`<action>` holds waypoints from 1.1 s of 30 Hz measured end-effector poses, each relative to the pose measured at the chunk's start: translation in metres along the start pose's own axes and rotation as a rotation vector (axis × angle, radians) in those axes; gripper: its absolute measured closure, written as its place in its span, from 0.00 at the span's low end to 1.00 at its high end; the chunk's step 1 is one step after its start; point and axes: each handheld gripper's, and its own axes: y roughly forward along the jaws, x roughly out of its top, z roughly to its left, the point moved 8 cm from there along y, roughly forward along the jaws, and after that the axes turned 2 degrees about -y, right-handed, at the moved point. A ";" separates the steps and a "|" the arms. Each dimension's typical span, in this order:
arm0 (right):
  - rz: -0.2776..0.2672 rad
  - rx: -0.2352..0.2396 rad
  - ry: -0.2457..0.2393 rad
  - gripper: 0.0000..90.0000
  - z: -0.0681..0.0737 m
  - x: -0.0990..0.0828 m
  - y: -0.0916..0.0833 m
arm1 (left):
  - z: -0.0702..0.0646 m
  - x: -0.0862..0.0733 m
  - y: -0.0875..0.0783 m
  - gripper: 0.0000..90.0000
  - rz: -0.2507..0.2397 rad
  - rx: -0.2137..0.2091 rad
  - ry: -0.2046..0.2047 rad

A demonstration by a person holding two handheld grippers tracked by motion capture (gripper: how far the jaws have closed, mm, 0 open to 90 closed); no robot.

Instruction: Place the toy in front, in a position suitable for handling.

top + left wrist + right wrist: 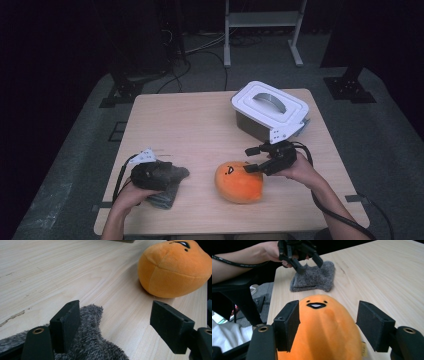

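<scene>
An orange plush toy (239, 182) with a small black face lies on the wooden table (185, 125), front middle. My right gripper (250, 159) hovers at its right end, jaws open on either side of the plush (324, 330) without pressing it. A grey fuzzy cloth (169, 194) lies folded at the front left. My left gripper (172, 174) sits low over it, open; one jaw rests over the cloth (95, 345) and the other stands over bare wood. The plush (172, 270) lies beyond those jaws. The right gripper view shows the left gripper (310, 267) above the cloth (314, 277).
A metal box with a white handled lid (270, 107) stands at the back right of the table, just behind my right gripper. Bare wood stretches across the back left and middle. Stands and cables occupy the dark floor behind the table.
</scene>
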 end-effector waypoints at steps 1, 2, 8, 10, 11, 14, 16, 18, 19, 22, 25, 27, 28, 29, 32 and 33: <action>-0.002 -0.006 0.006 0.37 -0.002 0.000 -0.002 | 0.000 0.000 0.000 0.26 0.000 0.001 0.001; 0.000 -0.011 0.013 0.37 -0.003 0.001 -0.004 | 0.000 0.000 0.000 0.25 -0.001 0.002 0.000; -0.001 -0.047 0.037 0.35 -0.011 0.003 -0.018 | -0.001 0.002 0.000 0.23 -0.008 -0.001 -0.002; -0.001 -0.062 0.038 0.34 -0.014 0.004 -0.023 | -0.001 0.002 0.000 0.22 -0.012 -0.003 -0.001; -0.003 -0.069 0.041 0.34 -0.015 0.005 -0.025 | -0.001 0.002 0.000 0.22 -0.014 -0.003 -0.001; -0.010 -0.094 0.048 0.32 -0.021 0.008 -0.034 | -0.002 0.003 -0.001 0.21 -0.016 -0.004 0.003; -0.013 -0.108 0.046 0.32 -0.025 0.011 -0.039 | -0.001 0.004 -0.001 0.21 -0.021 -0.005 0.002; -0.013 -0.130 0.032 0.31 -0.028 0.014 -0.044 | -0.001 0.004 -0.002 0.20 -0.023 -0.003 -0.003; -0.007 -0.141 0.032 0.31 -0.030 0.015 -0.046 | 0.000 0.004 -0.002 0.20 -0.023 -0.001 -0.003; 0.003 -0.163 0.030 0.31 -0.035 0.018 -0.052 | 0.001 0.004 -0.003 0.19 -0.024 0.001 -0.006; 0.005 -0.186 0.035 0.30 -0.042 0.022 -0.058 | 0.001 0.004 -0.003 0.16 -0.032 0.005 -0.010; 0.007 -0.202 0.040 0.30 -0.047 0.024 -0.062 | 0.001 0.006 -0.003 0.14 -0.037 0.008 -0.014; 0.008 -0.208 0.041 0.30 -0.050 0.024 -0.064 | 0.001 0.006 -0.003 0.13 -0.040 0.009 -0.015; 0.017 -0.217 0.043 0.30 -0.052 0.025 -0.066 | 0.002 0.007 -0.003 0.13 -0.044 0.012 -0.010; 0.017 -0.241 0.045 0.30 -0.061 0.026 -0.072 | 0.001 0.007 -0.002 0.12 -0.042 0.013 -0.014; 0.017 -0.248 0.046 0.30 -0.063 0.026 -0.074 | 0.002 0.006 -0.002 0.12 -0.035 0.013 -0.014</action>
